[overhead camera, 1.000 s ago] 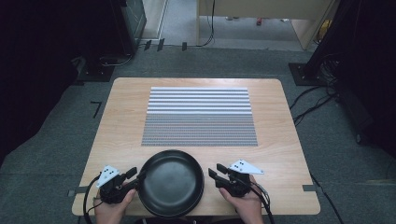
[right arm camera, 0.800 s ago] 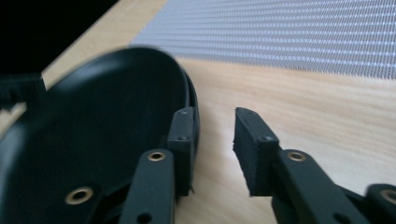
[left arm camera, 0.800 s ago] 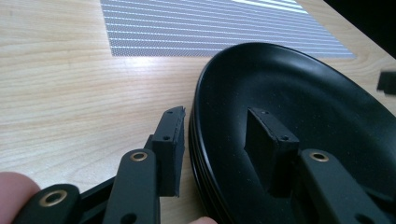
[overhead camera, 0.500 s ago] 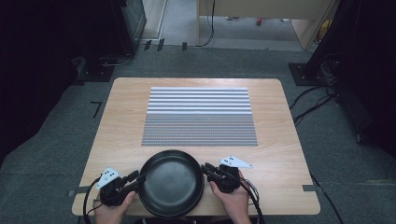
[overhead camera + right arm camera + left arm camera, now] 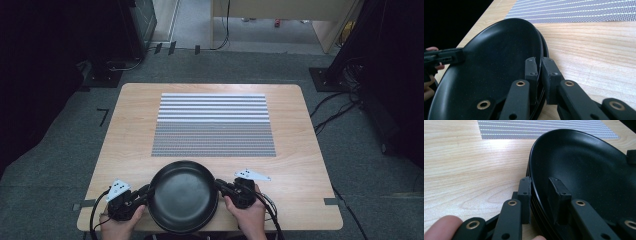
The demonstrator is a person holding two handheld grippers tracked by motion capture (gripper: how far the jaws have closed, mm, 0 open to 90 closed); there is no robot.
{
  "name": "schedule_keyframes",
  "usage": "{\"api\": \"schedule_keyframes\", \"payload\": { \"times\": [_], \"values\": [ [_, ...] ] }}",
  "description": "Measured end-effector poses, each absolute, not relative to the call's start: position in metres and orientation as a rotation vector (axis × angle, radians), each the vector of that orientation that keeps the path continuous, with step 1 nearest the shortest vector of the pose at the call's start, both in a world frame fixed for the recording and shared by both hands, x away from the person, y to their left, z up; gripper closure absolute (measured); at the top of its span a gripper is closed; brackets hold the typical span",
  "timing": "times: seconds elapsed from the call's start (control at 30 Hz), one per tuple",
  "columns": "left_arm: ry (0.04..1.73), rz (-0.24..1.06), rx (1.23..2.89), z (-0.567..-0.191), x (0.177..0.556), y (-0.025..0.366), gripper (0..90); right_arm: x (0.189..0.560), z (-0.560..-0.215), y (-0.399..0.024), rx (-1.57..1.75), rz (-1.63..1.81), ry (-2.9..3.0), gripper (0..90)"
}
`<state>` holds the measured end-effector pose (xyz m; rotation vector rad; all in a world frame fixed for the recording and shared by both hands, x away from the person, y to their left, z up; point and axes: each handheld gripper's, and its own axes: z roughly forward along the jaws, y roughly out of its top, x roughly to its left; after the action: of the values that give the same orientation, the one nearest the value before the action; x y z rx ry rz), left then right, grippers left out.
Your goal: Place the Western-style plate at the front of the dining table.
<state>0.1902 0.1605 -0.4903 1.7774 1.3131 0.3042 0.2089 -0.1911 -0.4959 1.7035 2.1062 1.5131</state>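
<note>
A black shallow plate [image 5: 182, 202] lies at the table's near edge, with more dark rims stacked under it [image 5: 586, 165] [image 5: 494, 57]. My left gripper [image 5: 147, 192] [image 5: 540, 187] straddles its left rim. The jaws have just been closing: the outer pad touches the rim and the inner pad stands a little off the wall. My right gripper [image 5: 220, 186] [image 5: 540, 66] is shut on the right rim, its pads tight on both sides of the thin edge. In the right gripper view the left gripper's jaw [image 5: 449, 56] reaches over the far rim.
A grey and white striped mat [image 5: 212, 125] covers the middle of the wooden table [image 5: 300, 165]. Both of the person's hands come in over the near edge. Grey carpet, cables and dark equipment surround the table.
My right gripper has moved left to the plate and its jaws have closed on the rim. The left gripper's jaws have narrowed around the left rim. The plate has not moved.
</note>
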Motion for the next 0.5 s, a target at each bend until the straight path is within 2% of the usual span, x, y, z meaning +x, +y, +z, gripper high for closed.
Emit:
{"api": "schedule_keyframes", "payload": {
  "times": [0.23, 0.5],
  "values": [
    [1.331, 0.326, 1.766, -0.4877, 0.1887, 0.1597, 77.3, 0.2069, -0.4970, -0.1880, 1.797, 1.529, 2.023, 84.6],
    [1.342, 0.322, 1.762, -0.4872, 0.1892, 0.1596, 77.9, 0.2078, -0.5000, -0.1896, 1.844, 1.573, 1.983, 85.7]
  ]
}}
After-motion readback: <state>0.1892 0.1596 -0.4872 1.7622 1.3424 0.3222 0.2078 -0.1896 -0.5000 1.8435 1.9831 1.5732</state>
